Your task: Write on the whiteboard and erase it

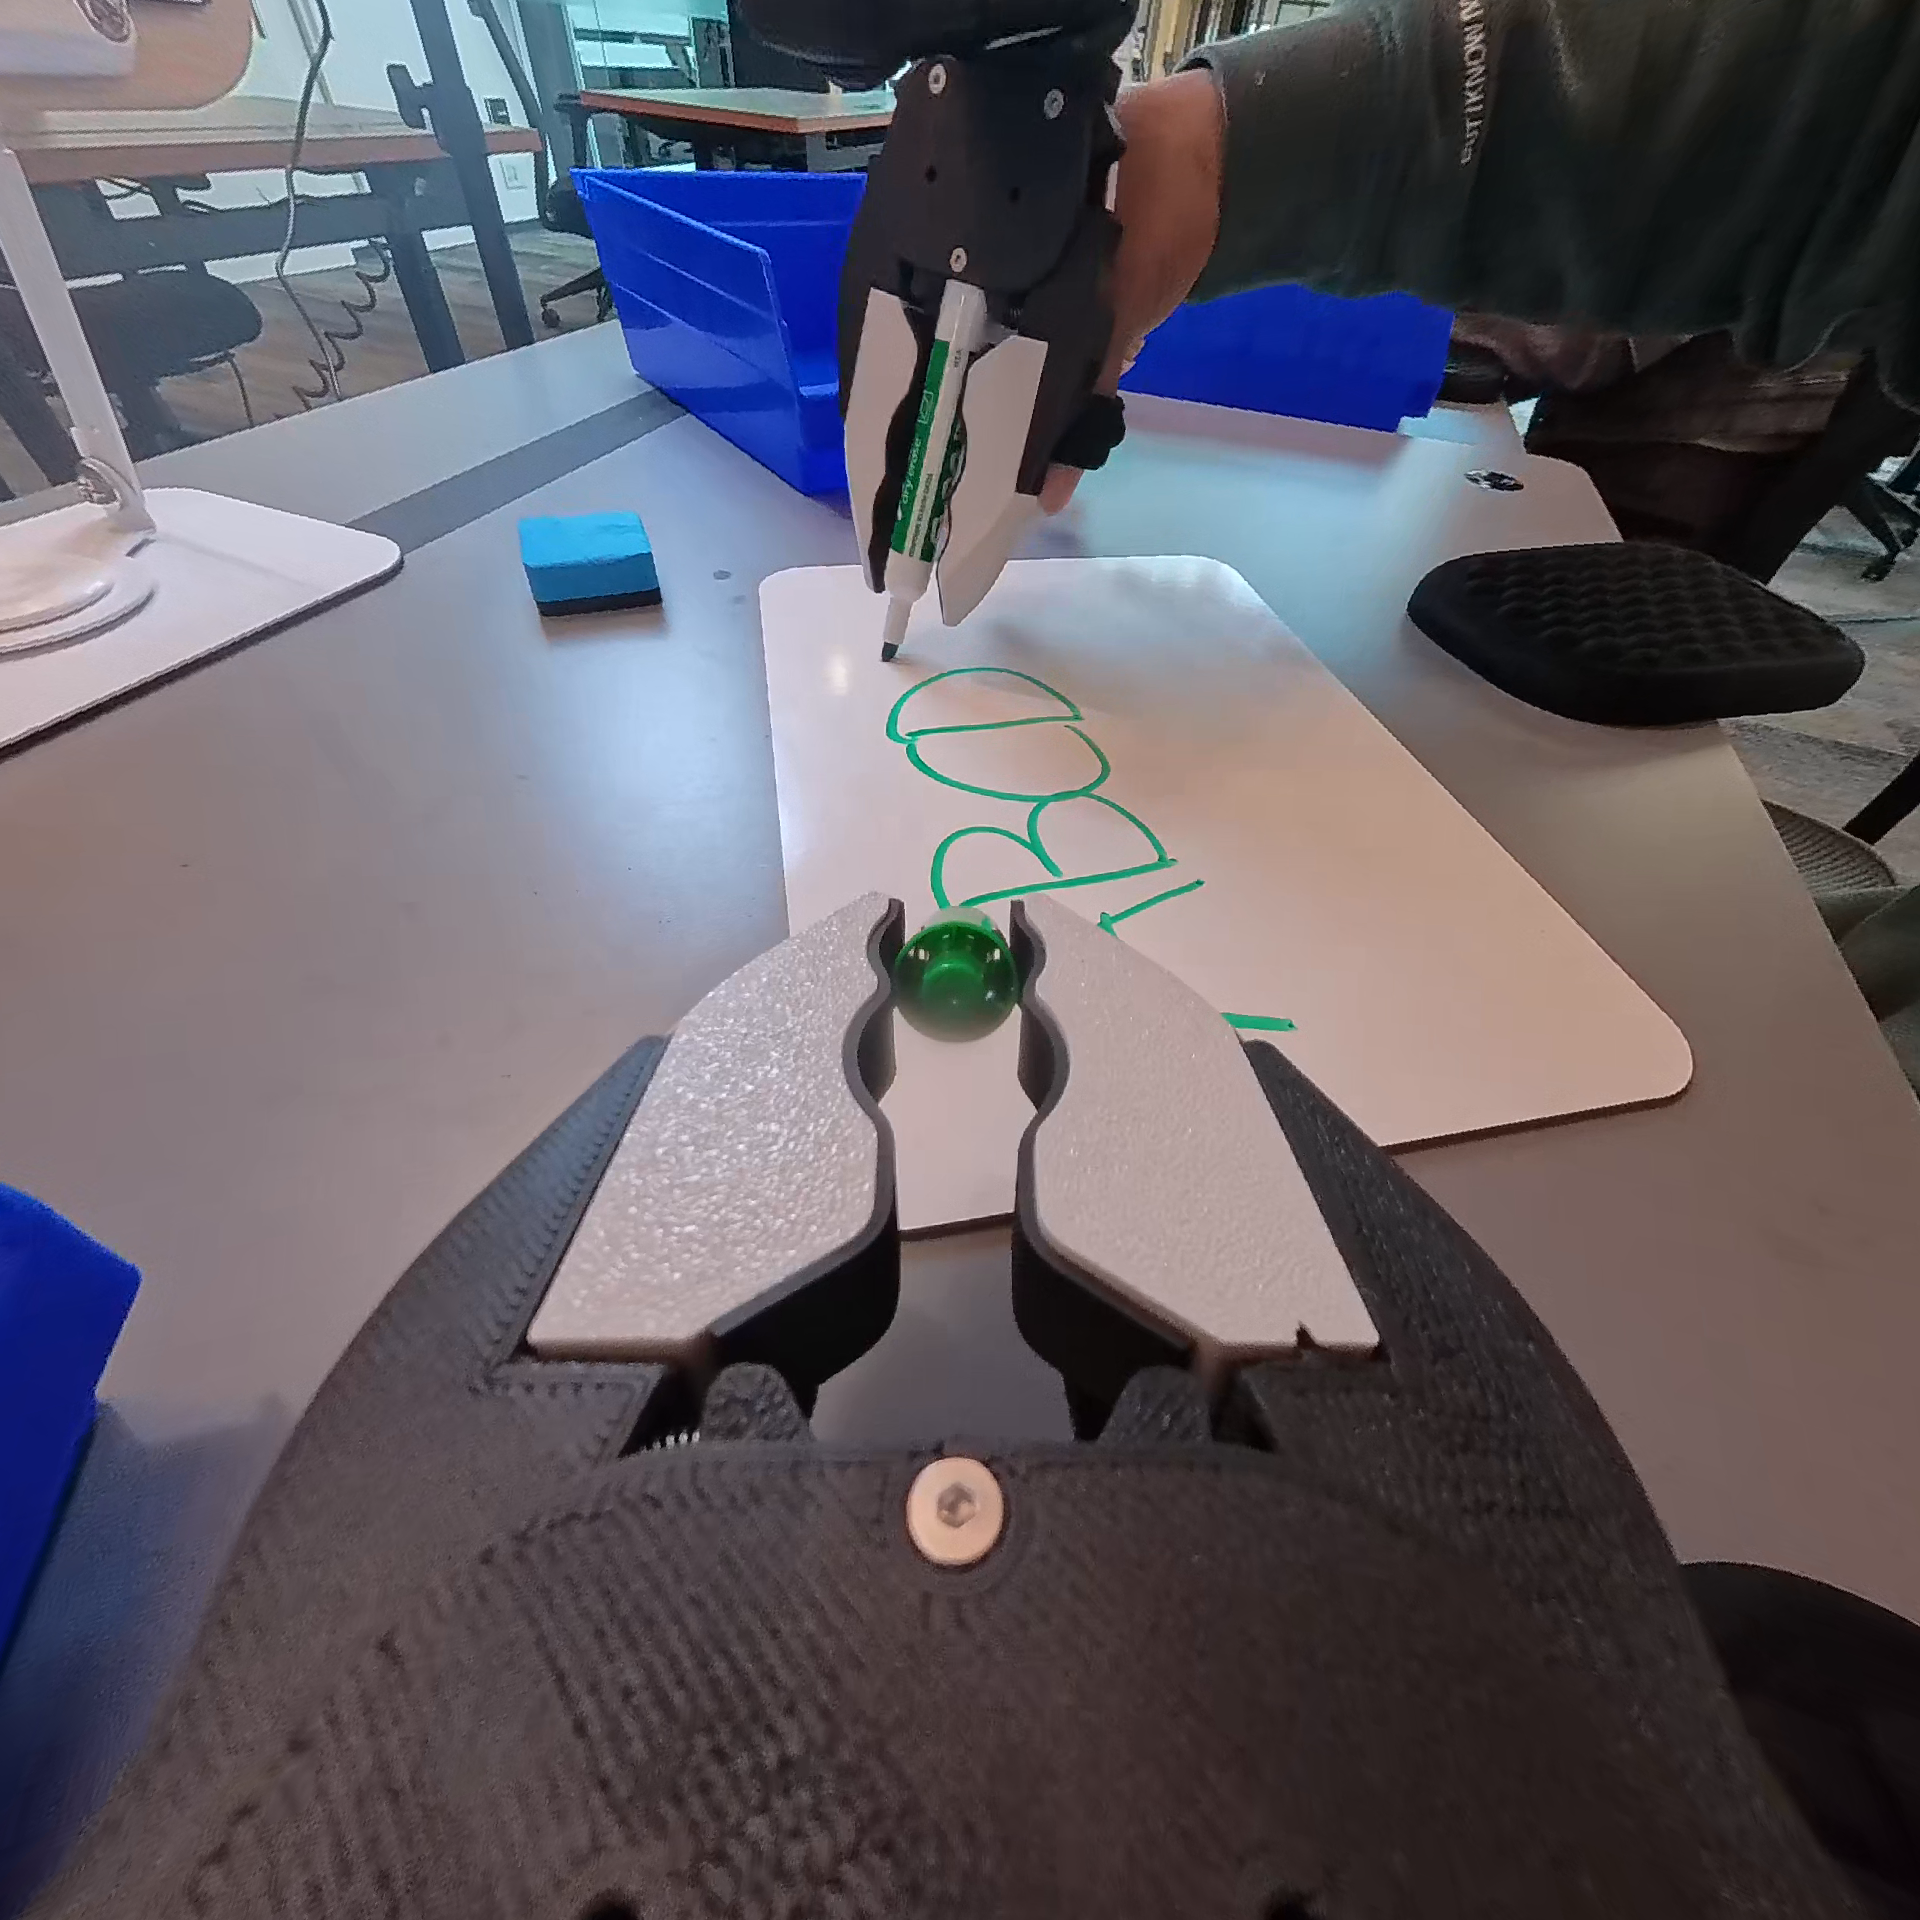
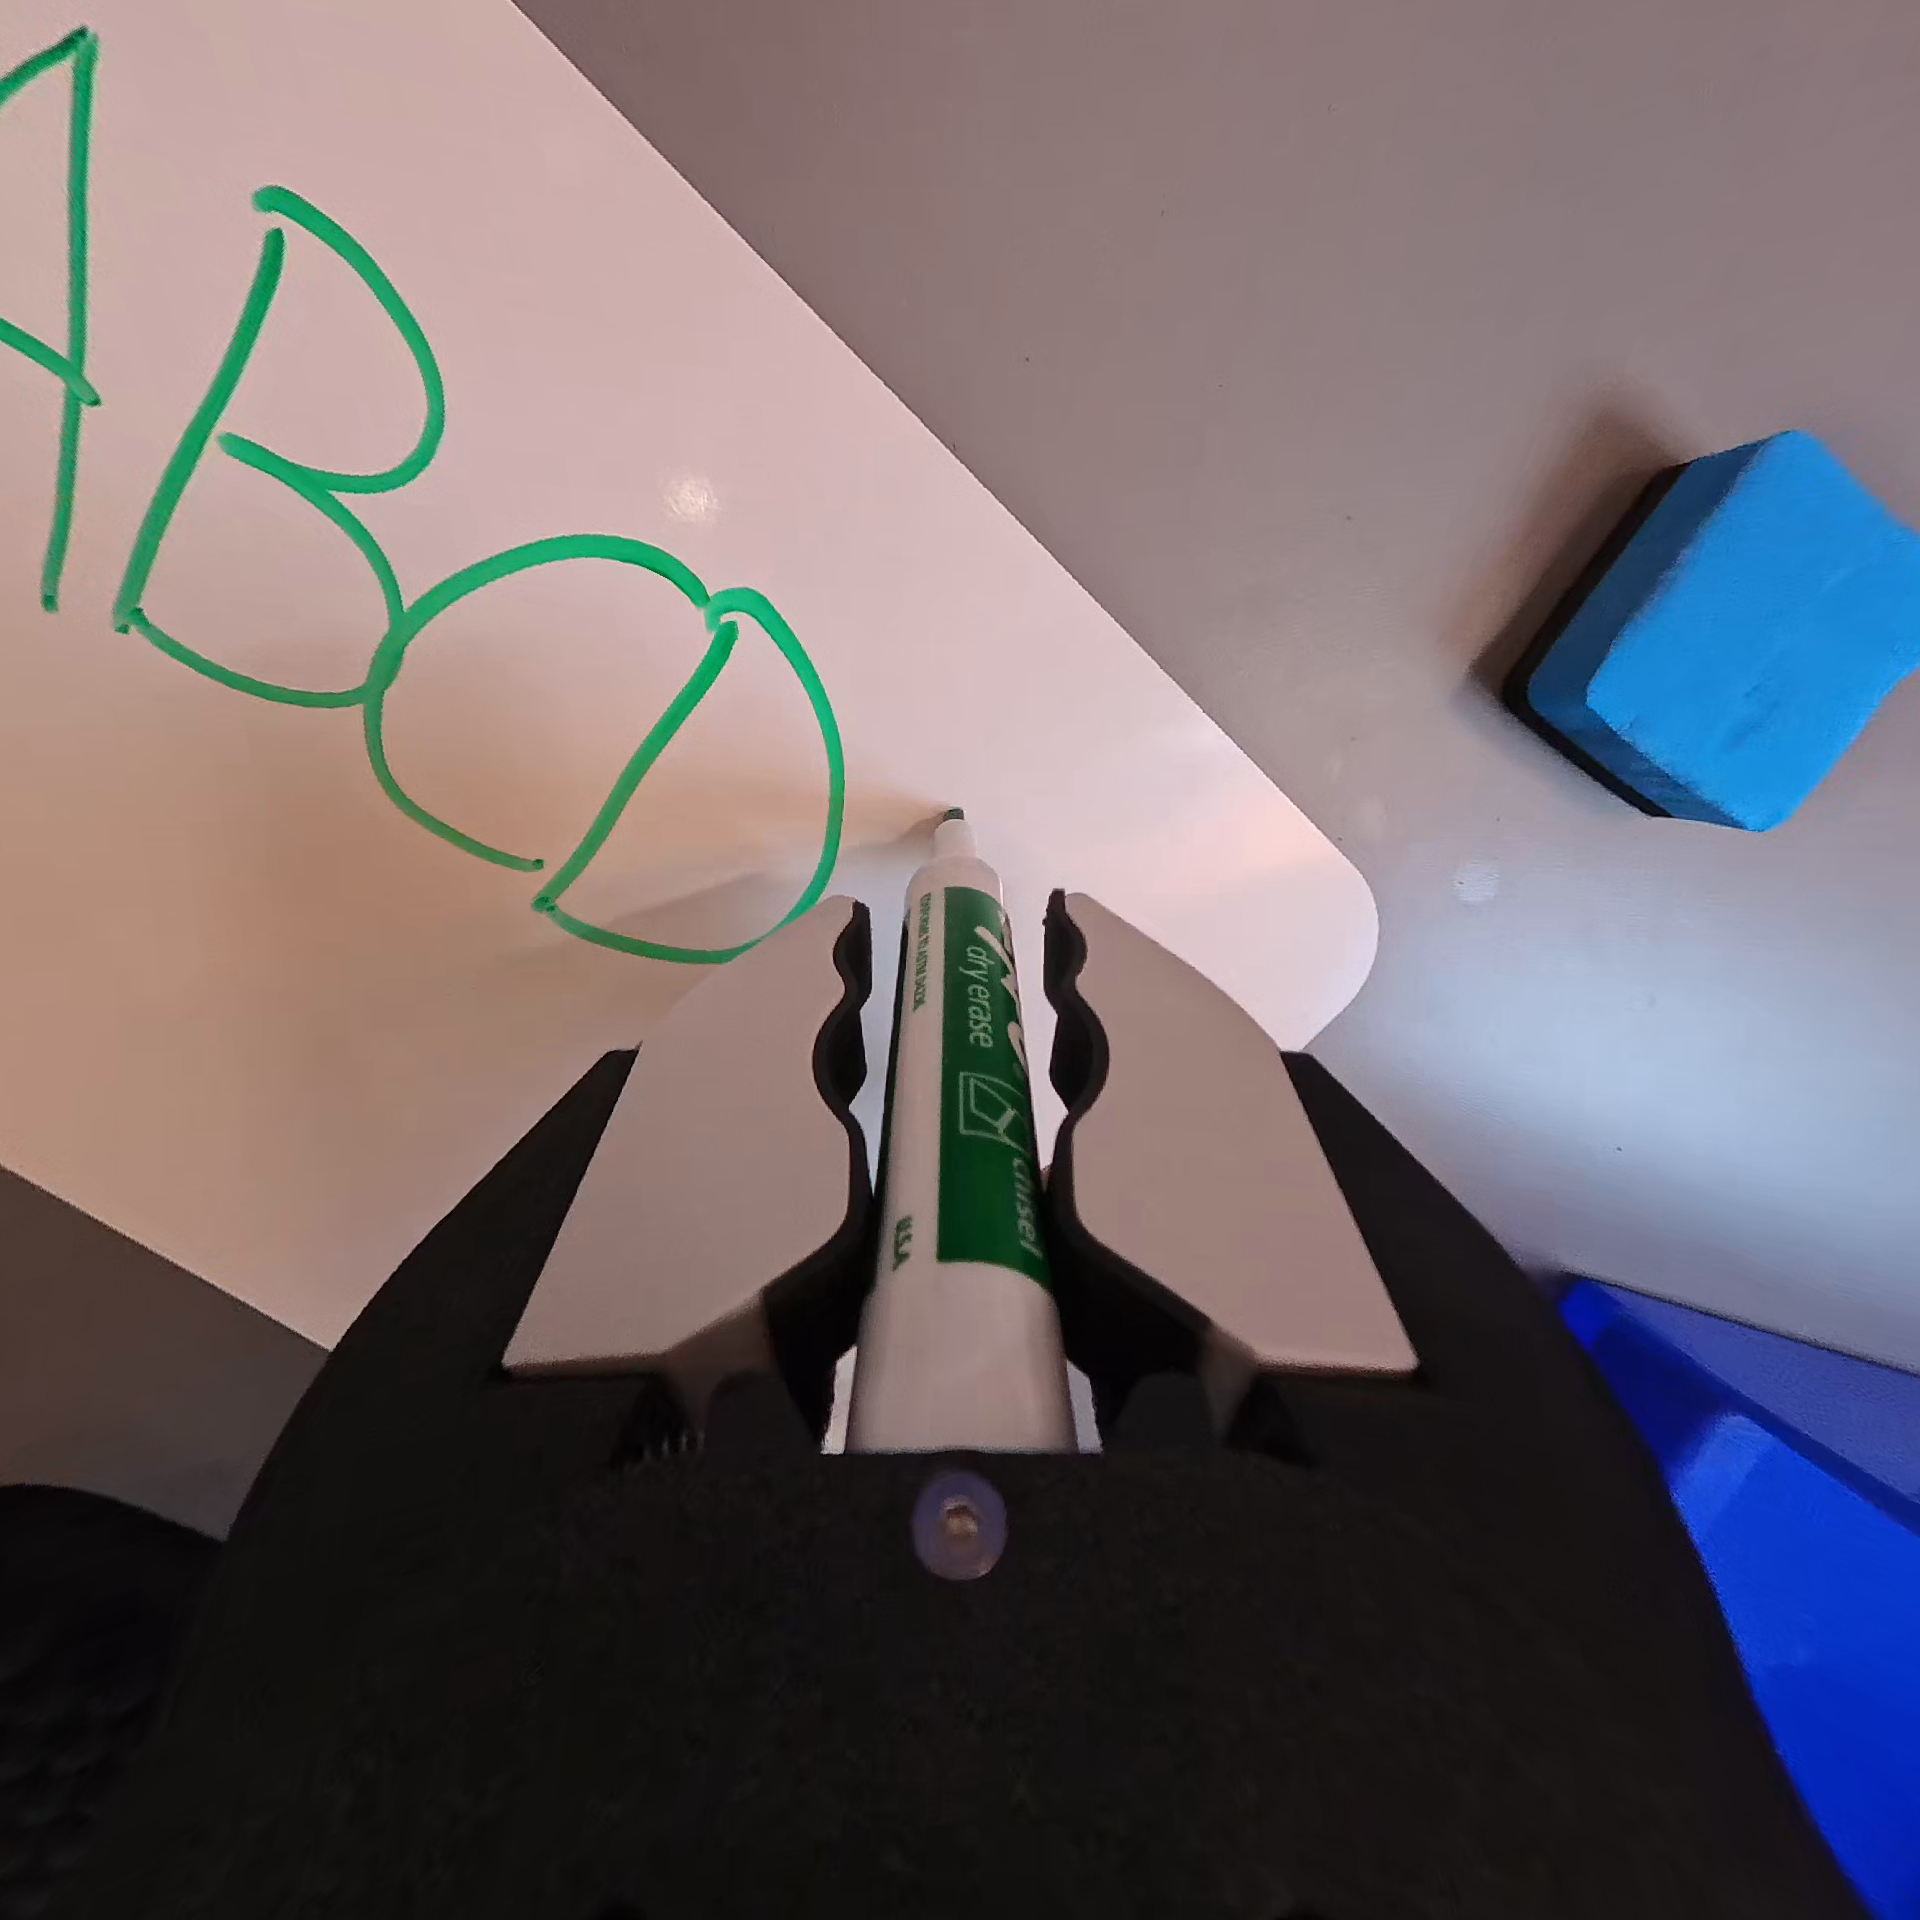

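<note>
A white whiteboard [image 1: 1299, 831] [image 2: 623, 436] lies flat on the grey table and bears several green letters [image 1: 1018, 790] [image 2: 416, 582]. My right gripper [image 2: 954, 914] [image 1: 920, 603] is shut on a green dry-erase marker [image 2: 961, 1122] [image 1: 925, 457]; its tip touches the board just past the last letter, near the board's far corner. My left gripper [image 1: 956, 914] is shut on the green marker cap [image 1: 956, 982] and hovers over the board's near end. A blue eraser [image 1: 590, 561] [image 2: 1725, 634] with a black base lies on the table beside the board.
A blue plastic bin [image 1: 727, 301] [image 2: 1766, 1475] stands behind the board. A black ridged pad [image 1: 1631, 634] lies at the right table edge. A white lamp base [image 1: 156, 582] sits at the left. A person's sleeved arm [image 1: 1507, 166] holds the right gripper. Office desks and chairs stand beyond. The left gripper is farther from the blue eraser [image 1: 590, 561], some 30 cm, than the right, some 12 cm. It turns up in the right wrist view [image 2: 1671, 588] as well.
</note>
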